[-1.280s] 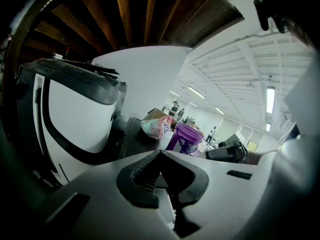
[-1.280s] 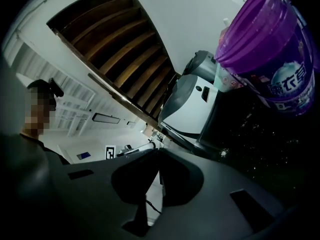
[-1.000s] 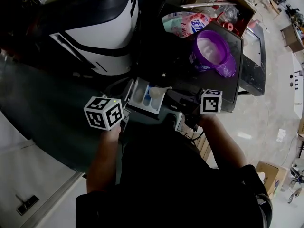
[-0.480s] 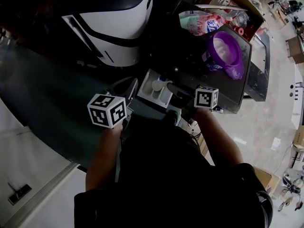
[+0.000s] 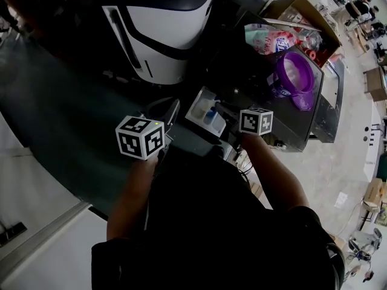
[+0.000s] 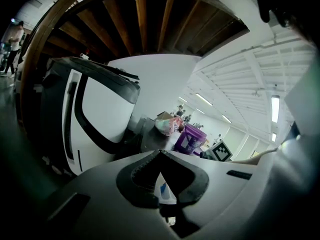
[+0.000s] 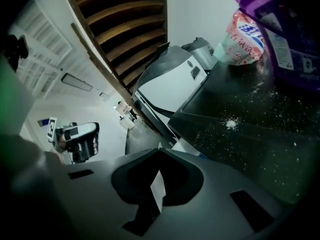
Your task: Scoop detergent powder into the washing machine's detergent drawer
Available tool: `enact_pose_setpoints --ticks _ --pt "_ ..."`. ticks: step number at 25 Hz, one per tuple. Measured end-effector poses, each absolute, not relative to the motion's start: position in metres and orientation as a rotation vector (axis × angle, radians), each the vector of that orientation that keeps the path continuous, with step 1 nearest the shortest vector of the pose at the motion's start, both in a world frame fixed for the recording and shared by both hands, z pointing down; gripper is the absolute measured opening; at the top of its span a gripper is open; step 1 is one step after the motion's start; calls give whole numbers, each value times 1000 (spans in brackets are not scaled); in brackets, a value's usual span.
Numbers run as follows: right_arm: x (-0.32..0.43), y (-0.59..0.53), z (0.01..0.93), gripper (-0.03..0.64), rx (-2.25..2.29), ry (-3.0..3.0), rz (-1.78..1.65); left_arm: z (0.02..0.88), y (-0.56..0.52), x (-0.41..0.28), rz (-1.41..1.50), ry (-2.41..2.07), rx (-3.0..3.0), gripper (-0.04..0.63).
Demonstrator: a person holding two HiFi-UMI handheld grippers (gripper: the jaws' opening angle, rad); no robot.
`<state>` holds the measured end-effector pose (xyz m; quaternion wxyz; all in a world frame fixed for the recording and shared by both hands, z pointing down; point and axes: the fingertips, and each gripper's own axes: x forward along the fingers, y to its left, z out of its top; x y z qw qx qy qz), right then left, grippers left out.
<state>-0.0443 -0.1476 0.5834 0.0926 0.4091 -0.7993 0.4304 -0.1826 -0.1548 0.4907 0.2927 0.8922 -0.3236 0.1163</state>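
Observation:
The white detergent drawer [image 5: 202,106] stands pulled out of the dark washing machine [image 5: 266,110], with a blue part inside it. The purple detergent tub [image 5: 294,74] sits open on the machine's top, which is dusted with spilled powder [image 7: 231,124]. My right gripper [image 5: 222,117] is at the drawer's right side, shut on a thin white strip [image 7: 157,189] that looks like the scoop's handle; the scoop's bowl is hidden. My left gripper [image 5: 168,115] hovers just left of the drawer with its jaws shut and empty, and the drawer [image 6: 163,188] shows beyond them.
A large white and black appliance [image 5: 166,23] stands behind the drawer. A cardboard box [image 5: 290,11] holding a pink detergent bag [image 5: 272,38] sits beside the tub. Dark floor lies to the left, pale tiles to the right.
The right gripper has moved closer to the drawer. The white scoop bowl that showed over the drawer before is now out of sight. The left gripper has stayed beside the drawer.

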Motion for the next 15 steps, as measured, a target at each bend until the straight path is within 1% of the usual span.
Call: enact_pose_setpoints --ticks 9,15 --pt "-64 -150 600 17 1163 -2250 980 499 -149 -215 260 -911 2327 9" --pt "-75 -146 601 17 1102 -2217 840 499 -145 -221 231 -907 2315 8"
